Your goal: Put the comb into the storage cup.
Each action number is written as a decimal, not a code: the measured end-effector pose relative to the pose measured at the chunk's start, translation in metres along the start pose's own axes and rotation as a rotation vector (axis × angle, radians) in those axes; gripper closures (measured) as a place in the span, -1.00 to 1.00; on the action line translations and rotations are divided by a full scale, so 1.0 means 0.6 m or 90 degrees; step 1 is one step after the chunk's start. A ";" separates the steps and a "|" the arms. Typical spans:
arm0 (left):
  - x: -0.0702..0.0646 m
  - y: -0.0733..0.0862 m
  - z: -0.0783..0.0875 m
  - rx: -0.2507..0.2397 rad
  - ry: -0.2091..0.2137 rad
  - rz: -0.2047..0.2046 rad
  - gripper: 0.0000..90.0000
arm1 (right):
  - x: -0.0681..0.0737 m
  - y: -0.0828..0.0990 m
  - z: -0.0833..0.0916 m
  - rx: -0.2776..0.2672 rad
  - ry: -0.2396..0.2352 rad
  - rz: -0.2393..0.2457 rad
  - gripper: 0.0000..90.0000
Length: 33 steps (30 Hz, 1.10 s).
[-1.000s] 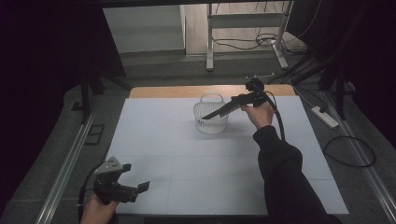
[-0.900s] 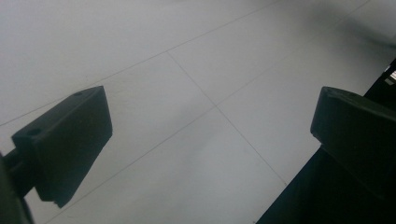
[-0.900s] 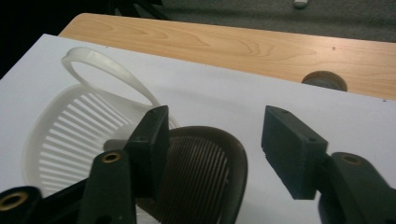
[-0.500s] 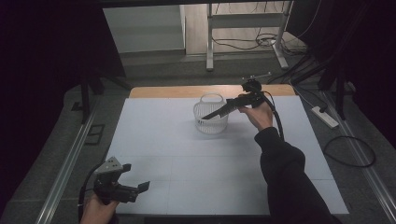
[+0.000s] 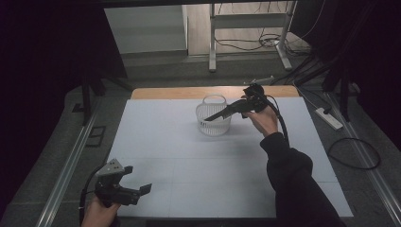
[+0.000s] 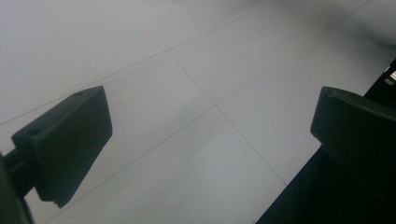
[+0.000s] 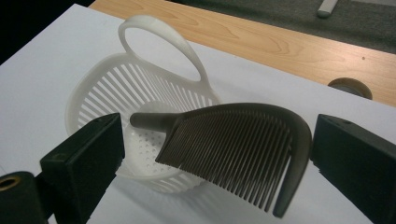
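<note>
Right gripper [image 7: 212, 154] above the white basket [image 5: 213, 119] at the far side of the table [image 5: 189, 161]. Jaws just opening, now wide apart. Dark comb [image 7: 243, 147] between the jaws, handle end pointing down into the basket; cannot tell if either jaw touches it. Left gripper [image 5: 142, 190] low at the near left corner, over bare table, jaws wide apart, holding nothing.

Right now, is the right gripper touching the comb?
Cannot tell. Right gripper view: the right gripper has just been opening; the comb clears one pad, but its spine meets the other's edge.
</note>
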<state>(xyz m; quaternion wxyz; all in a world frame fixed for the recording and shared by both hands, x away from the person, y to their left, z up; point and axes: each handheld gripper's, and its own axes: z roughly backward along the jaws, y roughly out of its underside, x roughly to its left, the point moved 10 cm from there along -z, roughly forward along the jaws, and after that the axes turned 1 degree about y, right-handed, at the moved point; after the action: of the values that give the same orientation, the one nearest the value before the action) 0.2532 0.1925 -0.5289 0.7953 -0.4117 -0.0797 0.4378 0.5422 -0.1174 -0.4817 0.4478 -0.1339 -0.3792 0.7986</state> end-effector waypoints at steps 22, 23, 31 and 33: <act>0.000 0.000 0.000 0.000 0.000 0.001 -1.00 | 0.012 0.025 0.035 -0.026 -0.003 0.040 -1.00; 0.000 0.000 0.000 0.001 0.000 0.001 -1.00 | 0.011 0.026 0.036 -0.029 -0.001 0.041 -1.00; 0.000 0.000 0.000 0.000 0.001 -0.001 -1.00 | 0.010 0.040 0.036 -0.024 0.005 0.042 -1.00; 0.000 0.000 0.000 0.000 0.001 -0.001 -1.00 | 0.012 0.044 0.035 -0.023 0.000 0.041 -1.00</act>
<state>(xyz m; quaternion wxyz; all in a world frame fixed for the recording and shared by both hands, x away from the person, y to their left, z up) 0.2532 0.1923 -0.5287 0.7956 -0.4122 -0.0795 0.4368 0.5103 -0.1300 -0.4855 0.4195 -0.1543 -0.3886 0.8057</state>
